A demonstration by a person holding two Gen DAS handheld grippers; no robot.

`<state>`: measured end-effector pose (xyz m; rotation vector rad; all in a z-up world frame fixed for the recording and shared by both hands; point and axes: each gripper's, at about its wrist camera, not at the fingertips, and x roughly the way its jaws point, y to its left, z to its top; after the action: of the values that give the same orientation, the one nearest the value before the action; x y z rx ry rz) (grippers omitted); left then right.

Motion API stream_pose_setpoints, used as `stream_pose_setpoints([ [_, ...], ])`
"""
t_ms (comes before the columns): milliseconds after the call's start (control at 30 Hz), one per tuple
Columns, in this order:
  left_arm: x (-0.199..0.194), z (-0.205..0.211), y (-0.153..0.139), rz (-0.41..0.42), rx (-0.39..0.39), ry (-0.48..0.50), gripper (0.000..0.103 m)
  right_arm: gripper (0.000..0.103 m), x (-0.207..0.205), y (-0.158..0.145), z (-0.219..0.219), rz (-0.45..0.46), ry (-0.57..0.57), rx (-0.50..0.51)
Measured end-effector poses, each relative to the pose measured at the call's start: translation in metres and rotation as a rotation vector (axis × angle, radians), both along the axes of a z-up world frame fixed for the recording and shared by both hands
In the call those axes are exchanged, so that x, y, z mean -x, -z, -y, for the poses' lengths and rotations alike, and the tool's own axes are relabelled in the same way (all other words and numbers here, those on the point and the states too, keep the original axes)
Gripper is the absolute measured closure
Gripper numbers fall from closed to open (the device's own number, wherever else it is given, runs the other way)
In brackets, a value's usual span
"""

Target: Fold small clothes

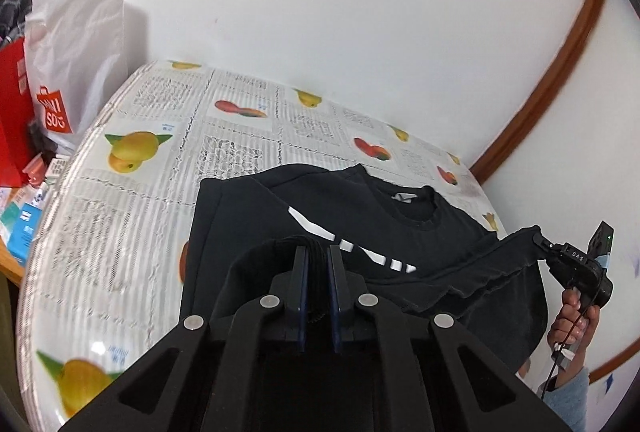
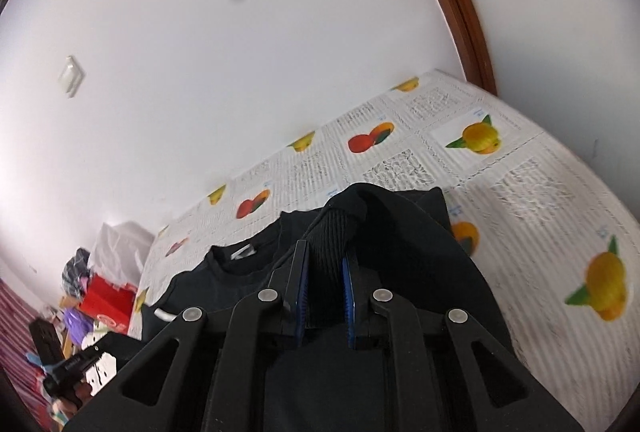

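The left tool pointed down at a slant, its blue-lined jaws nearly together and pinching a bunched black edge of the black shirt. The right tool sloped down likewise, its jaws clamped on a ribbed band of that shirt. In the left wrist view the right tool showed at the far right, gripping the shirt's hem, with the person's hand wrapped round its handle and a pale blue sleeve cut off by the frame edge. The shirt lay partly on the table, which wore a fruit-printed cloth, its collar toward the white wall and its near part lifted between the tools. White stripes on its chest were half hidden behind the left tool. Left of the table stood a white shopping bag and a red bag; their contents could not be made out.
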<state>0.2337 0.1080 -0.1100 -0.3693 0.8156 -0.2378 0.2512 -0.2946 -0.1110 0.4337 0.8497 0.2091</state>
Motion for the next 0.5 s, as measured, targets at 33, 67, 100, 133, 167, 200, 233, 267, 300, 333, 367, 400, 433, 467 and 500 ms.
stream_pose_setpoints([
  [33,-0.006,0.0,0.004,-0.009,0.0,-0.005,0.095,0.088,-0.008,0.006,-0.003,-0.01,0.003,0.011],
  [67,-0.011,0.0,0.008,-0.018,0.004,-0.013,0.094,0.088,-0.014,0.01,-0.004,-0.02,0.006,0.022],
  [100,-0.014,-0.001,0.011,-0.024,0.009,-0.018,0.094,0.088,-0.02,0.016,-0.005,-0.034,0.012,0.036],
  [133,-0.018,-0.003,0.013,-0.031,0.018,-0.022,0.094,0.088,-0.026,0.022,-0.006,-0.051,0.02,0.05],
  [167,-0.022,-0.005,0.015,-0.034,0.027,-0.022,0.093,0.086,-0.031,0.029,-0.005,-0.067,0.031,0.061],
  [200,-0.023,-0.007,0.016,-0.037,0.029,-0.023,0.091,0.083,-0.033,0.033,-0.002,-0.074,0.044,0.069],
  [233,-0.026,-0.008,0.017,-0.039,0.035,-0.021,0.091,0.083,-0.037,0.037,0.001,-0.087,0.066,0.084],
  [267,-0.027,-0.01,0.018,-0.04,0.037,-0.018,0.088,0.083,-0.039,0.039,0.004,-0.092,0.073,0.09],
  [300,-0.027,-0.011,0.018,-0.033,0.027,-0.021,0.079,0.082,-0.04,0.04,0.008,-0.095,0.076,0.094],
  [333,-0.026,-0.011,0.016,-0.019,-0.001,-0.026,0.073,0.082,-0.04,0.039,0.009,-0.093,0.07,0.093],
  [367,-0.024,-0.012,0.014,-0.001,-0.026,-0.027,0.064,0.082,-0.039,0.036,0.009,-0.079,0.06,0.101],
  [400,-0.023,-0.013,0.013,0.015,-0.033,-0.026,0.057,0.077,-0.038,0.034,0.009,-0.067,0.052,0.116],
  [433,-0.02,-0.016,0.011,0.034,-0.032,-0.021,0.053,0.073,-0.037,0.03,0.006,-0.048,0.036,0.149],
  [467,-0.017,-0.019,0.009,0.046,-0.026,-0.018,0.047,0.065,-0.036,0.028,0.004,-0.035,0.021,0.178],
  [500,-0.015,-0.021,0.008,0.053,-0.021,-0.015,0.046,0.063,-0.035,0.026,-0.001,-0.02,-0.006,0.222],
])
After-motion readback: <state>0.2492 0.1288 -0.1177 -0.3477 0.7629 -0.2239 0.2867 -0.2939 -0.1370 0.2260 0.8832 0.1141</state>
